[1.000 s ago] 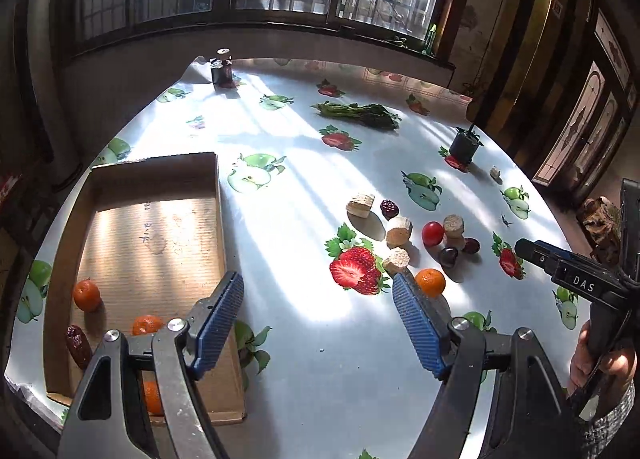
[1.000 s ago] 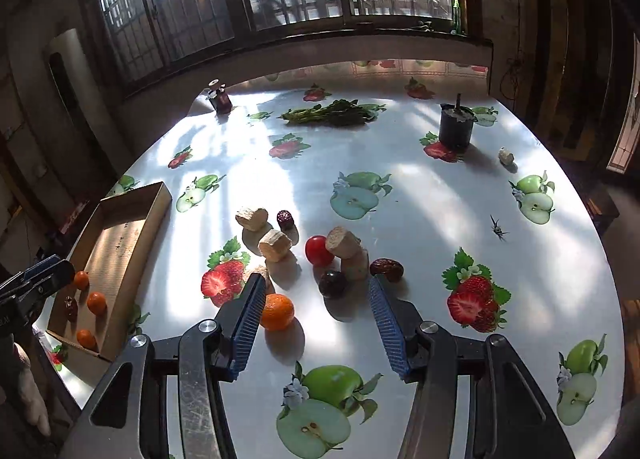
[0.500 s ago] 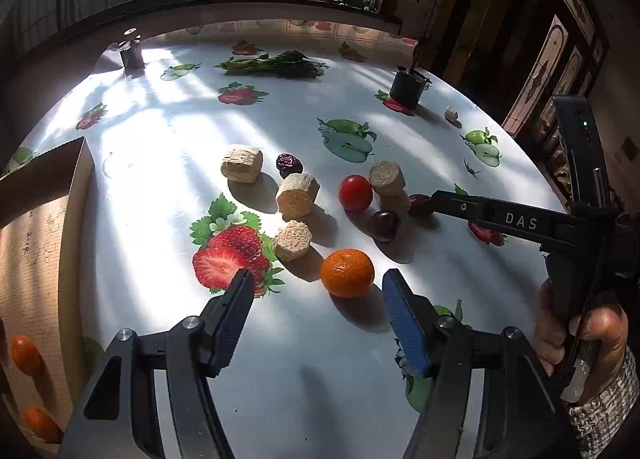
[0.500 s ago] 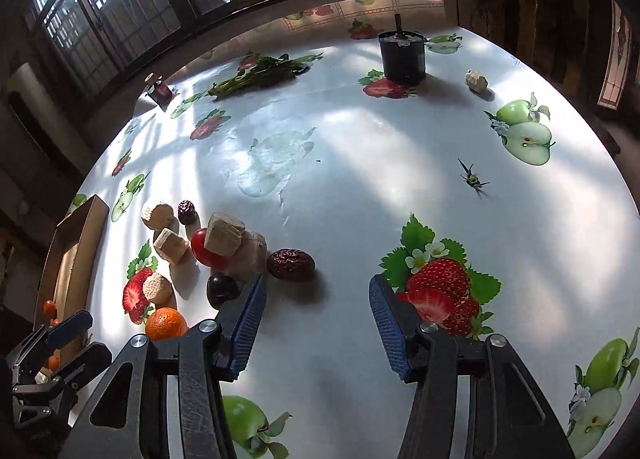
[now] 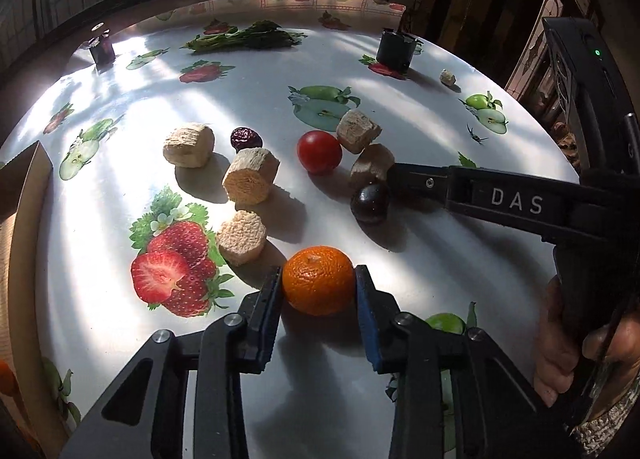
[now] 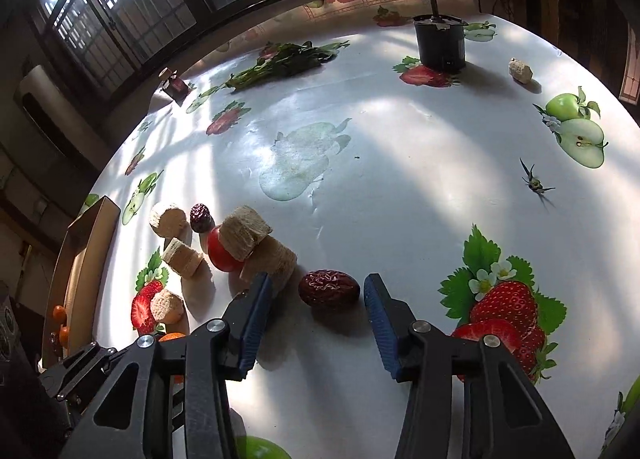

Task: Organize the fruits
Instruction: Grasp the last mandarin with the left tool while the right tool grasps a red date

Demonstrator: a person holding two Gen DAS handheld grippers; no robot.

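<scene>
My left gripper (image 5: 318, 283) is shut on an orange mandarin (image 5: 319, 279) resting on the table. My right gripper (image 6: 318, 295) is open, its blue pads on either side of a brown date (image 6: 329, 289) without touching it. A red cherry tomato (image 5: 319, 151), a dark round fruit (image 5: 370, 203) and another date (image 5: 245, 137) lie among several beige cork-like chunks (image 5: 251, 176). The cardboard tray (image 6: 82, 259) at the left holds small oranges (image 6: 59, 313).
The round table (image 6: 400, 147) has a fruit-print cloth. A black pot (image 6: 439, 41), a bunch of greens (image 6: 282, 61), a small dark bottle (image 5: 102, 47) and a lone beige chunk (image 6: 519, 70) stand at the far side.
My left gripper has moved forward and closed on the mandarin. My right gripper has advanced so the brown date now lies between its open fingers.
</scene>
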